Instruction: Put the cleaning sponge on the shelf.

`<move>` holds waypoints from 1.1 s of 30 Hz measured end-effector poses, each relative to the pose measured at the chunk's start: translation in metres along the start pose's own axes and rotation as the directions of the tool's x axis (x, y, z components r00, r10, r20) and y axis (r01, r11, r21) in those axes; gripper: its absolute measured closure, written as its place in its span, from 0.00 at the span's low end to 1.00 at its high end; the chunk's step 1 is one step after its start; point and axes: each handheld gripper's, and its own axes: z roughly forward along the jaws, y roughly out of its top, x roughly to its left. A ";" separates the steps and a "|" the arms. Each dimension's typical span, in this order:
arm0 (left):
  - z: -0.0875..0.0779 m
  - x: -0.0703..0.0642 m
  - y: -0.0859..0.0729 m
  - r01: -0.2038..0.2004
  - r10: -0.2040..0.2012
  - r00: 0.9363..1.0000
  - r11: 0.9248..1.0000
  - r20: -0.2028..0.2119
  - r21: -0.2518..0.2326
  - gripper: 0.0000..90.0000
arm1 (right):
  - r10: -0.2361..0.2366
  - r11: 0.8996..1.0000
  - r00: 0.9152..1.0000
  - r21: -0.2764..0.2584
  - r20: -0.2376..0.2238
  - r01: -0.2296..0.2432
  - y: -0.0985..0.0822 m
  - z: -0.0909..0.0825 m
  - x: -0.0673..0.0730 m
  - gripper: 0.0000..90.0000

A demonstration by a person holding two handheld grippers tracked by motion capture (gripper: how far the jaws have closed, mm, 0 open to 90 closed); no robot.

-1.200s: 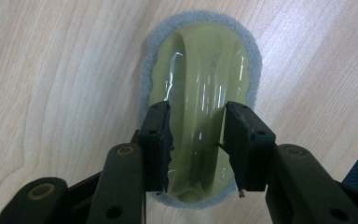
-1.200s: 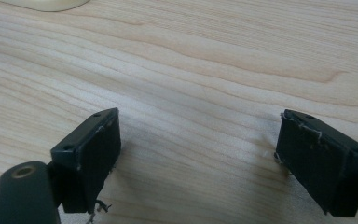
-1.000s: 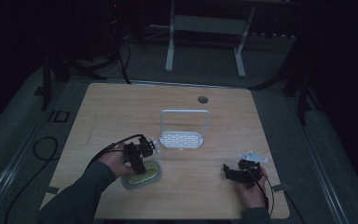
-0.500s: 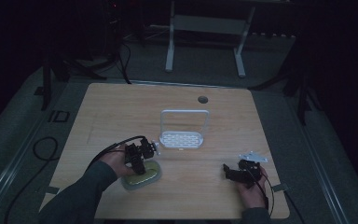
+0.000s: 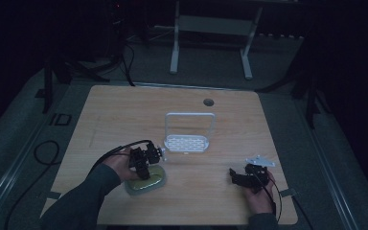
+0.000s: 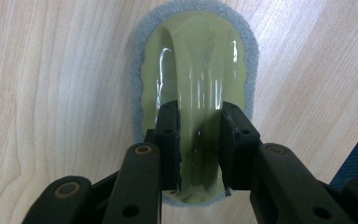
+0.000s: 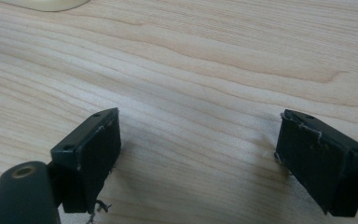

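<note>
**Inspector:** Near the front left of the worktop (image 5: 124, 110), what do you have under your left hand?

**Operator:** I have the left tool (image 6: 199, 140) pointing down onto a scrubbing pad (image 6: 196, 60): a pale green translucent holder with a raised middle handle, sitting on a grey sponge base that lies flat on the wood. My jaws have just been closing, and they now press the handle from both sides, one pad on each flank. In the high view the left tool (image 5: 143, 165) sits right over the pad (image 5: 148, 181).

**Inspector:** And the right side?

**Operator:** I hold the right tool (image 7: 198, 154) low over bare wood at the front right, jaws standing wide apart with nothing between them. From above, the right tool (image 5: 242, 178) is well apart from the pad.

**Inspector:** Anything else on the surface?

**Operator:** A white rack (image 5: 188, 139) with a slotted base and an upright loop frame stands near the middle, just behind the pad.
</note>
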 end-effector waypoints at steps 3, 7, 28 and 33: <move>-0.002 0.000 0.002 -0.008 0.008 1.000 1.000 -0.007 -0.002 0.80 | 0.000 1.000 1.000 0.000 0.000 0.000 0.000 0.000 0.000 0.15; -0.008 0.000 0.006 -0.019 0.019 1.000 1.000 -0.018 -0.018 0.80 | 0.000 1.000 1.000 0.000 0.000 0.000 0.000 0.000 0.000 0.15; -0.022 0.000 0.020 -0.100 0.094 0.992 0.992 -0.090 -0.071 0.79 | 0.002 1.000 1.000 0.000 0.000 -0.002 0.000 0.000 0.000 0.15; -0.026 0.000 0.024 -0.104 0.094 0.990 0.990 -0.107 -0.092 0.80 | 0.003 1.000 1.000 0.001 0.000 -0.003 0.000 0.000 0.000 0.15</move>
